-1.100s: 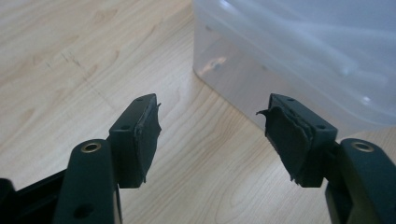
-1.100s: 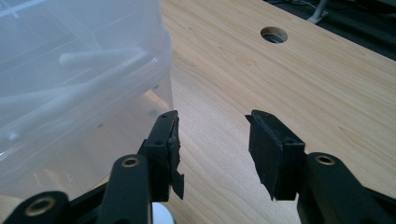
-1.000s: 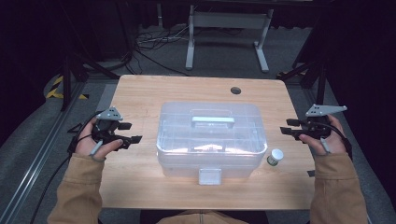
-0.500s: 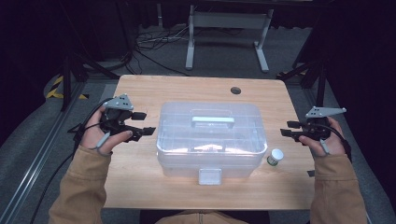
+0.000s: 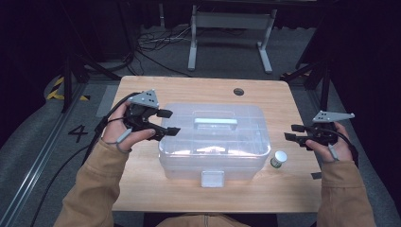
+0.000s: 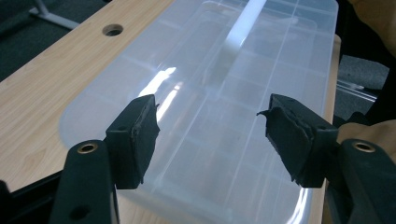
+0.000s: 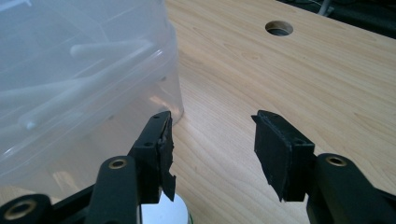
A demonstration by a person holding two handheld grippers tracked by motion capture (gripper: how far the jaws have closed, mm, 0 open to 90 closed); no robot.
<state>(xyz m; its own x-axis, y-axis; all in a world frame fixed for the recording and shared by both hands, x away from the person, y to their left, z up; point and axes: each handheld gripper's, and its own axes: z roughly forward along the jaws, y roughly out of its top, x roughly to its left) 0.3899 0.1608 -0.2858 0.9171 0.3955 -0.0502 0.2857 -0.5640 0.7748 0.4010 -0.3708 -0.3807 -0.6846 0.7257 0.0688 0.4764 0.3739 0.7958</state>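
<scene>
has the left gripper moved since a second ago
Yes. The left gripper has moved toward the clear plastic box: it hung beside the box's left end, and now its open jaws reach over the lid's left edge.

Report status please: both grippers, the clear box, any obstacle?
Left gripper open, over clear box lid. Right gripper open, jaws just opening, empty. Small spool stands beside box.

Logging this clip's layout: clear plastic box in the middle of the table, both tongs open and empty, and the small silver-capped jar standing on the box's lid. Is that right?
Not quite. The jar stands on the table, beside the box at its right near corner, not on the lid; the high view shows it. The rest holds: left tongs and right tongs are open and empty.
</scene>
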